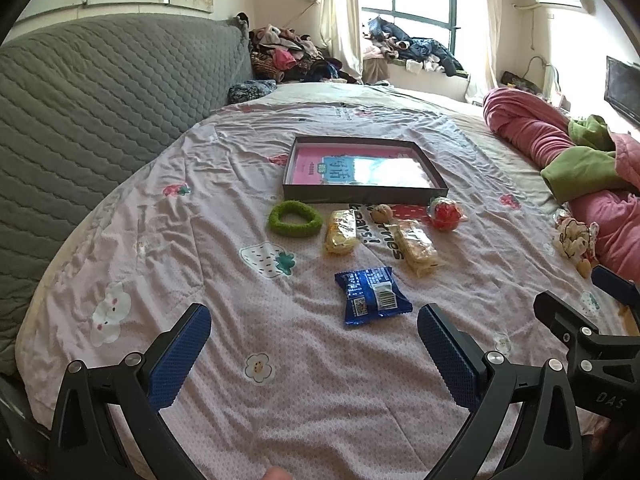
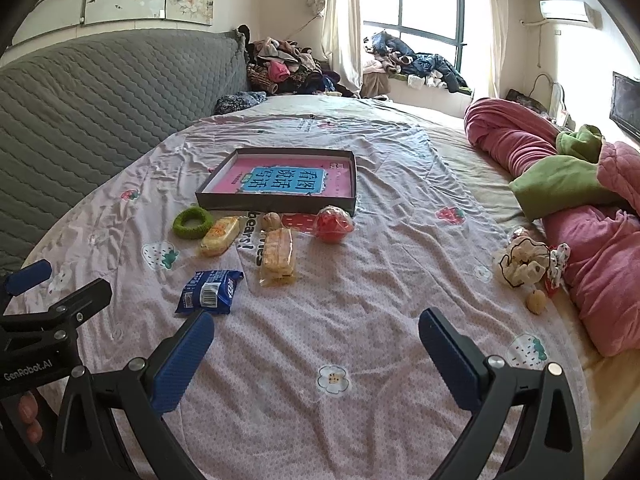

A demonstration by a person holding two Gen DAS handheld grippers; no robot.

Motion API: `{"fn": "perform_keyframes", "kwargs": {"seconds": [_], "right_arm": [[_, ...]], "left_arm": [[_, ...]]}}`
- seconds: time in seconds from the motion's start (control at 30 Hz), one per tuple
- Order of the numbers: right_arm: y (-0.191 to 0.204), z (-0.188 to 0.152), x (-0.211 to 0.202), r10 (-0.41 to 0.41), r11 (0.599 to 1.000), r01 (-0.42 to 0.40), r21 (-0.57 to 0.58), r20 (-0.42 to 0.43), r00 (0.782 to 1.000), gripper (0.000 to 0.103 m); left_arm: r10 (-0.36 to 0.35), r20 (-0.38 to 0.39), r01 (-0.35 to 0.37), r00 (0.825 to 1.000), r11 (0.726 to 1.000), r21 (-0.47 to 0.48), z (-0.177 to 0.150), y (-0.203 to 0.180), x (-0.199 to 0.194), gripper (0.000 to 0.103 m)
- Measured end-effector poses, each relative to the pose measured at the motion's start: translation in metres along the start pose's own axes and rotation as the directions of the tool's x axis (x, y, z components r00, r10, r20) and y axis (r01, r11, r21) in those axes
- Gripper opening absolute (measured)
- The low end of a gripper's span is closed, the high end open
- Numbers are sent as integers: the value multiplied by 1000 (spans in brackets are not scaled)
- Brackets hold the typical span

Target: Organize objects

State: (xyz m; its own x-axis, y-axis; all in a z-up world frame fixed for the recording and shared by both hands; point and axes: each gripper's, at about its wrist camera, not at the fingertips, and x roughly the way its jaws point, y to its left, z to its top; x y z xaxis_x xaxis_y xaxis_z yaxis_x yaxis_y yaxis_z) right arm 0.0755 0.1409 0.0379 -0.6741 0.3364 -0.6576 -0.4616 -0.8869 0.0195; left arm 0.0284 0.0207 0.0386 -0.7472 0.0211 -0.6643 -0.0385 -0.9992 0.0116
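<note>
The bed fills the scene under a pale pink printed sheet, with a grey quilted headboard along its left side. A rolled pink blanket with a green lining lies along the right edge, and piled clothes sit at the far end below the window.

A shallow dark box lies flat near the middle of the bed, holding a pink book with a blue title panel. The small items lie just in front of its near wall, apart from one another:
- a green fuzzy ring, furthest left;
- a yellow snack pack beside it;
- a longer yellow snack pack to the right;
- a small brown nut between the two packs, close to the box;
- a red wrapped ball, furthest right.

A blue snack packet lies nearer than the rest, on open sheet. A cream hair tie and small trinkets lie well apart at the right, against the blanket.

The left gripper hovers above the near sheet, jaws spread wide and empty, the blue packet just beyond its fingertips. The right gripper hangs likewise, jaws spread, gripping nothing. Nothing lies between either gripper and the items.
</note>
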Motion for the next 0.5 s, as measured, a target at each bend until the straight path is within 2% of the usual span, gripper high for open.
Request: {"fn": "perform_keyframes", "kwargs": {"seconds": [0.5], "right_arm": [[-7, 9, 38, 19, 1000, -18, 19, -48, 999, 103]], "left_arm": [[-8, -47, 7, 999, 999, -31, 4, 4, 36, 103]]}}
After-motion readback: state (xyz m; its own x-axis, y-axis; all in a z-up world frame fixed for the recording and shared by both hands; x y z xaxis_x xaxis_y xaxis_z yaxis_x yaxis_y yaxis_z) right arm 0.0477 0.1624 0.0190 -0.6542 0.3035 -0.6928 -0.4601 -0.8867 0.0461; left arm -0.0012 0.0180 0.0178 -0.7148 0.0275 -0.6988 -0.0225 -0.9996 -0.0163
